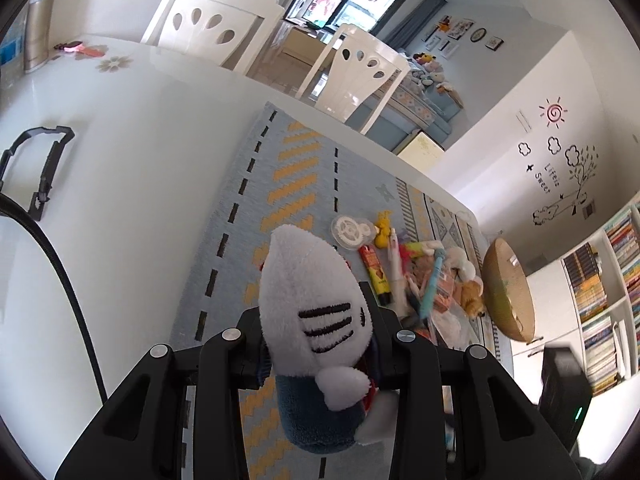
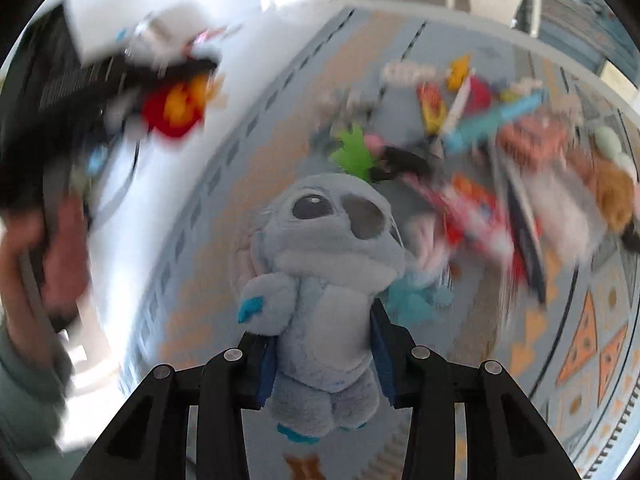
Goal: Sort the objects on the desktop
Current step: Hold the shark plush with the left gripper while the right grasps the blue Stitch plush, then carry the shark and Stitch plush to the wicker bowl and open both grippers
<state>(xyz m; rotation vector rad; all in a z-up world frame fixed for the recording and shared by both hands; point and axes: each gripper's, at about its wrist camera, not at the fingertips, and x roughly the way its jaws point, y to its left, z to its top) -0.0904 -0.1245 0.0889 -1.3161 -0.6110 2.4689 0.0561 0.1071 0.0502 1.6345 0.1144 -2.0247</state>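
Observation:
My left gripper [image 1: 320, 344] is shut on a white and blue shark plush [image 1: 316, 312], held above the patterned mat [image 1: 288, 168]. My right gripper [image 2: 324, 340] is shut on a light blue plush with big dark eyes [image 2: 324, 264], held above the mat [image 2: 580, 320]. The right wrist view is blurred by motion. In it the left gripper [image 2: 132, 80] shows at the upper left with its plush [image 2: 180, 60] and a red toy part [image 2: 176, 108]. A pile of pens, toys and small packets [image 1: 416, 272] lies on the mat to the right, also in the right wrist view [image 2: 472, 128].
A round wooden bowl [image 1: 508, 292] stands on edge at the mat's right end. A black clip-like frame [image 1: 40, 168] and a cable [image 1: 64, 280] lie on the white table at left. Two white chairs [image 1: 360, 76] stand behind the table. A tall beige container [image 1: 38, 32] is at the far left.

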